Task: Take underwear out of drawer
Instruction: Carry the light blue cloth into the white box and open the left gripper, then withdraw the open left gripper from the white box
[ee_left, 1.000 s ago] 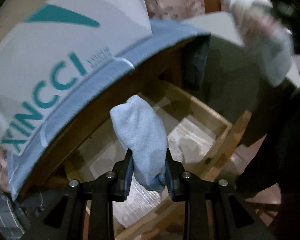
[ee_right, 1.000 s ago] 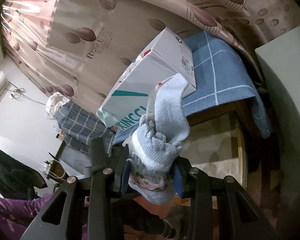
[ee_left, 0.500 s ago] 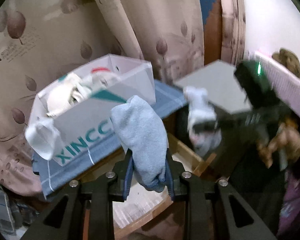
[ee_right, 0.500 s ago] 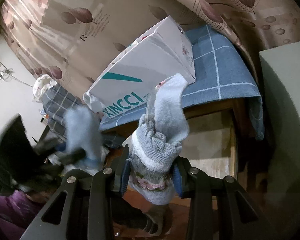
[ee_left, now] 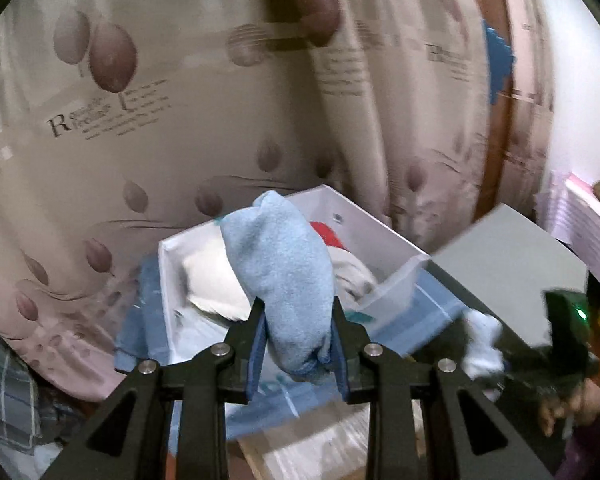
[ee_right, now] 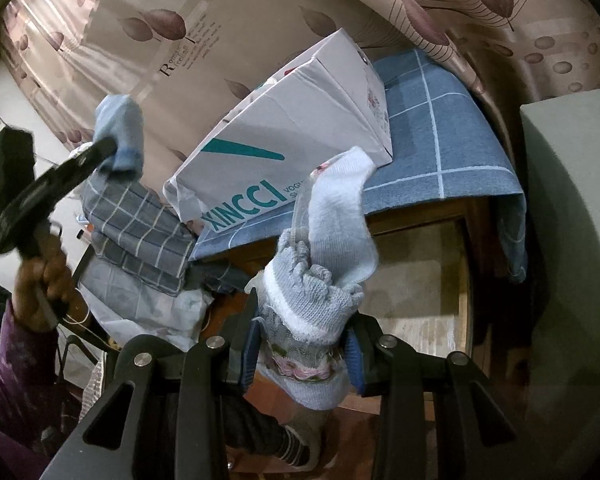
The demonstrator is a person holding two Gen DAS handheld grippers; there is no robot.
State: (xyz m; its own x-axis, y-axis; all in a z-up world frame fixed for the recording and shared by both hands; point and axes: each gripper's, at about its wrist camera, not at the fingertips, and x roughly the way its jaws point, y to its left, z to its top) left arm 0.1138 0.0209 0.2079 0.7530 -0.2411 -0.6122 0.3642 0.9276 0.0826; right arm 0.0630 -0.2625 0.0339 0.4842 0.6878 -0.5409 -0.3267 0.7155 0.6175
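Note:
My left gripper (ee_left: 298,344) is shut on a light blue fleecy sock-like garment (ee_left: 284,276) and holds it raised in front of the open white XINCCI box (ee_left: 384,240). The box holds white and red clothes. My right gripper (ee_right: 300,346) is shut on a bundle of pale blue knitted garments (ee_right: 332,240) with a floral band, held above the open wooden drawer (ee_right: 420,280). The left gripper also shows in the right wrist view (ee_right: 112,148), high at the left with its blue piece. The right gripper shows blurred in the left wrist view (ee_left: 484,348).
The box (ee_right: 300,140) stands on a blue checked cloth (ee_right: 440,140) over the wooden cabinet. A leaf-print curtain (ee_left: 180,100) hangs behind. A grey cabinet (ee_right: 572,200) stands at the right. Folded plaid bedding (ee_right: 140,220) lies at the left.
My left gripper has risen from the drawer up to above the box's open top, still holding the blue piece. My right gripper has stayed over the drawer with its bundle.

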